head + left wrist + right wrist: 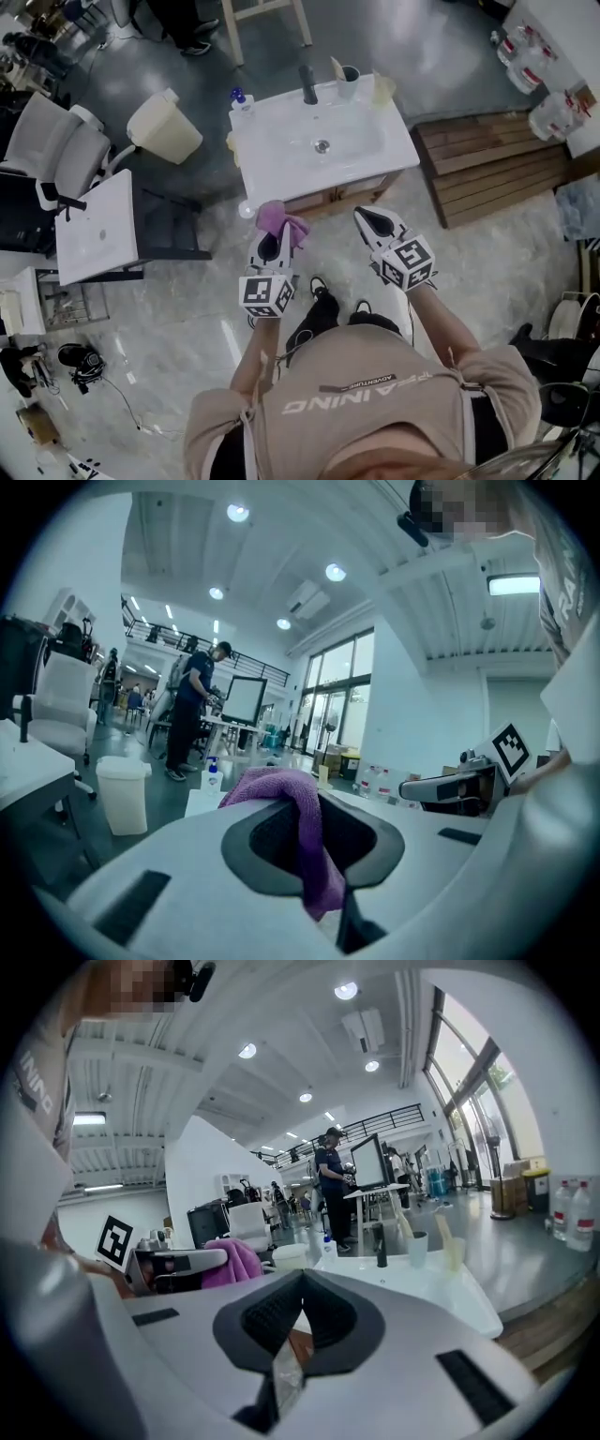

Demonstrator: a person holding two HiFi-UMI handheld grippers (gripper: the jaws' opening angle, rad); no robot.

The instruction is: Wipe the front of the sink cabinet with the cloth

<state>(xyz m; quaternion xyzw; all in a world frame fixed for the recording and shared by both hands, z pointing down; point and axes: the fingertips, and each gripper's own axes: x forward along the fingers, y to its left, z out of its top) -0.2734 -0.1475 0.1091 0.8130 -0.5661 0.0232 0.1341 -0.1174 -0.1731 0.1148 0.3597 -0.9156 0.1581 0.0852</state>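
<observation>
A purple cloth [279, 223] is clamped in my left gripper [273, 246], which is shut on it; in the left gripper view the cloth [302, 827] drapes between the jaws. The gripper hovers just in front of the sink cabinet's wooden front [330, 199], below the white sink basin [319, 141]. To the right of the left one, my right gripper [373, 223] is shut with nothing in it, its tips meeting [302, 1303]. From the right gripper view the cloth [234, 1262] and the white sink top [412, 1283] are visible ahead.
On the sink top stand a black tap [307, 84], a cup [348, 80] and a soap bottle [242, 99]. A cream bin [164, 125] sits left of the sink, a wooden pallet [492, 164] right. A second white basin [97, 228] and chairs [52, 145] are at the left.
</observation>
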